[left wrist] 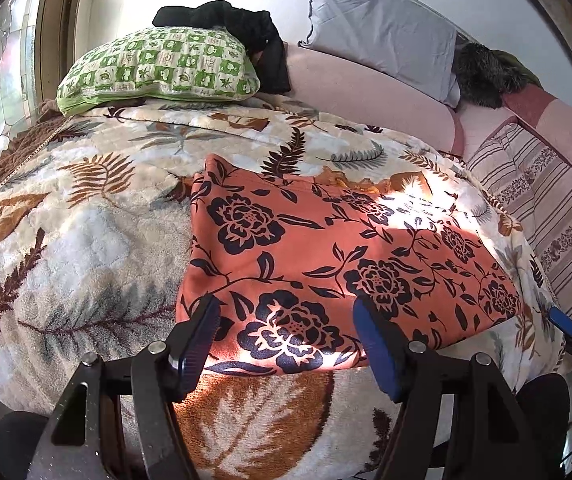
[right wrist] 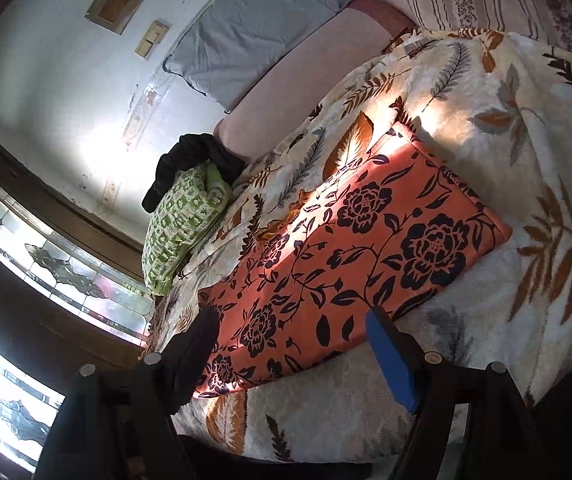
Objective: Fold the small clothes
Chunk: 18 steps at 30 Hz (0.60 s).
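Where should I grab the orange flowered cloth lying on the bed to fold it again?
Judging by its pose, take the orange flowered cloth at its near edge, one corner each, coming in low from the near side. It lies flat on the leaf-print blanket, so only thin edges give purchase. Both tongs, left and right, stand open there.

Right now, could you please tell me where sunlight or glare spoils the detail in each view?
Left wrist view: a sun patch bleaches the orange floral garment at its far right corner and near edge. Right wrist view: the window blows out, and sun washes the garment's far corner.
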### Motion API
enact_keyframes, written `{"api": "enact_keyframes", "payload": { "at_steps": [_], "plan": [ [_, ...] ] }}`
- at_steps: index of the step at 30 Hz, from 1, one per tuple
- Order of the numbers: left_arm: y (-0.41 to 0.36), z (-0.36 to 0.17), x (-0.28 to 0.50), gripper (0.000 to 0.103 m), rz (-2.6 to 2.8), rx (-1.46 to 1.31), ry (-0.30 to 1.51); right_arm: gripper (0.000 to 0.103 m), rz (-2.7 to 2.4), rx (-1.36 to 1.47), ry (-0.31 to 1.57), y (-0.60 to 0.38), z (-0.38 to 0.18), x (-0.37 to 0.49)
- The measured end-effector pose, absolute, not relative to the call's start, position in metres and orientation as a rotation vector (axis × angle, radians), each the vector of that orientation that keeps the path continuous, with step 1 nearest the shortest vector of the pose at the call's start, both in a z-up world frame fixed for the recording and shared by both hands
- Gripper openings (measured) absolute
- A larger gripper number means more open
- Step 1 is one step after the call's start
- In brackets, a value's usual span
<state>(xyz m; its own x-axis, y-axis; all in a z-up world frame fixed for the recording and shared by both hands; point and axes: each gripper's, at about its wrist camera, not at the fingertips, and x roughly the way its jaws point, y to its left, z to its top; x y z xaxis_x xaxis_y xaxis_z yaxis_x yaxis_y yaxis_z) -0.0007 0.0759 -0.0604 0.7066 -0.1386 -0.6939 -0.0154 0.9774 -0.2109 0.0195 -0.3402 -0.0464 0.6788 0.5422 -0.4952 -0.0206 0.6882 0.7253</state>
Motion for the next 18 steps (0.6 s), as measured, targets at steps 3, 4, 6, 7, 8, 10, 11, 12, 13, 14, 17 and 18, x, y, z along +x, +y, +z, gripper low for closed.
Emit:
{"api": "enact_keyframes", "payload": {
  "at_steps": [3,4,6,7,8,10,11,12,13,14,17,18],
  "plan": [
    [0.075,-0.058,-0.004,0.070,-0.072,-0.199,0.773,0.079,0.352,0.760,0.766,-0.342,-0.045,0.016],
    [0.076,-0.057,-0.005,0.070,-0.070,-0.205,0.768,0.079,0.352,0.756,0.766,-0.341,-0.043,0.015],
    [0.079,-0.056,-0.006,0.070,-0.065,-0.216,0.762,0.079,0.359,0.750,0.761,-0.339,-0.040,0.013],
    [0.080,-0.055,-0.007,0.070,-0.064,-0.221,0.760,0.079,0.362,0.745,0.760,-0.338,-0.038,0.012],
    [0.081,-0.054,-0.008,0.070,-0.062,-0.224,0.755,0.079,0.365,0.739,0.759,-0.337,-0.036,0.012],
    [0.084,-0.054,-0.009,0.070,-0.058,-0.227,0.748,0.079,0.370,0.733,0.752,-0.335,-0.033,0.010],
    [0.085,-0.054,-0.010,0.070,-0.056,-0.228,0.747,0.079,0.373,0.730,0.753,-0.334,-0.033,0.009],
    [0.086,-0.054,-0.011,0.070,-0.054,-0.229,0.746,0.079,0.373,0.729,0.755,-0.333,-0.032,0.009],
    [0.088,-0.055,-0.011,0.070,-0.050,-0.231,0.744,0.079,0.373,0.728,0.755,-0.333,-0.033,0.008],
    [0.090,-0.055,-0.011,0.070,-0.047,-0.236,0.742,0.079,0.373,0.726,0.758,-0.332,-0.033,0.008],
    [0.094,-0.059,-0.012,0.070,-0.044,-0.257,0.745,0.079,0.368,0.722,0.775,-0.332,-0.035,0.008],
    [0.095,-0.059,-0.012,0.070,-0.044,-0.262,0.746,0.079,0.366,0.722,0.775,-0.331,-0.035,0.008]
  ]
}}
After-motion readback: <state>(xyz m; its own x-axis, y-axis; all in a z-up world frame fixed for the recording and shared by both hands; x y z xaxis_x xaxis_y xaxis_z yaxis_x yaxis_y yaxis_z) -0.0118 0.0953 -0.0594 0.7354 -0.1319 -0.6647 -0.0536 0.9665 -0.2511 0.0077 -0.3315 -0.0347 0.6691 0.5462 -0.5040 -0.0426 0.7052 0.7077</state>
